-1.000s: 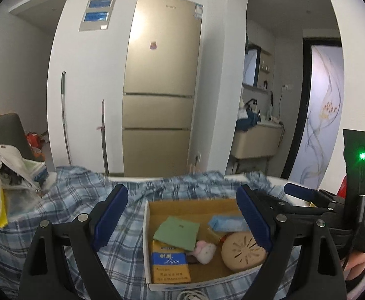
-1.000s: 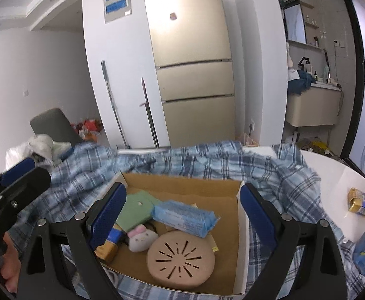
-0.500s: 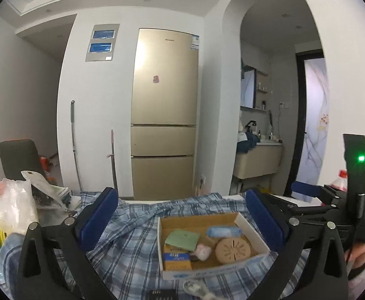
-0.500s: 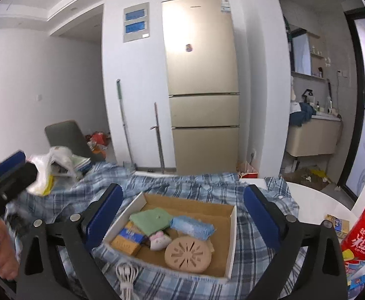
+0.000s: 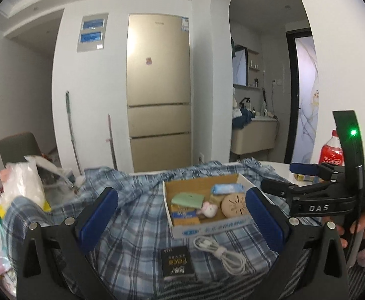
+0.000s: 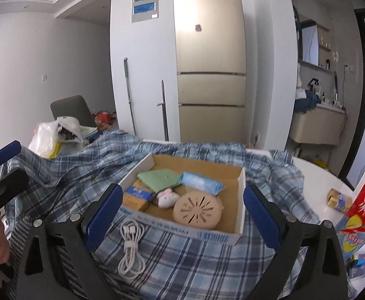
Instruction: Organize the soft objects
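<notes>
Both grippers are backing away from the shallow cardboard box point(image 6: 241, 187) on the blue plaid cloth point(image 6: 182, 255). The left gripper point(image 5: 182, 215) and right gripper point(image 6: 180, 215) are hanging spread, tilted slightly down, gripping nothing. The small white plush toy point(image 6: 167, 198) is lying mid-box (a jaw could catch the coiled white cable point(image 6: 130, 247) at the box's near edge).

My two wrist cameras look forward and slightly down from near table height, left and right, sharing the cardboard box point(image 5: 208, 201) point(image 6: 197, 165) and fridge point(image 5: 158, 92) point(image 6: 209, 62)
</notes>
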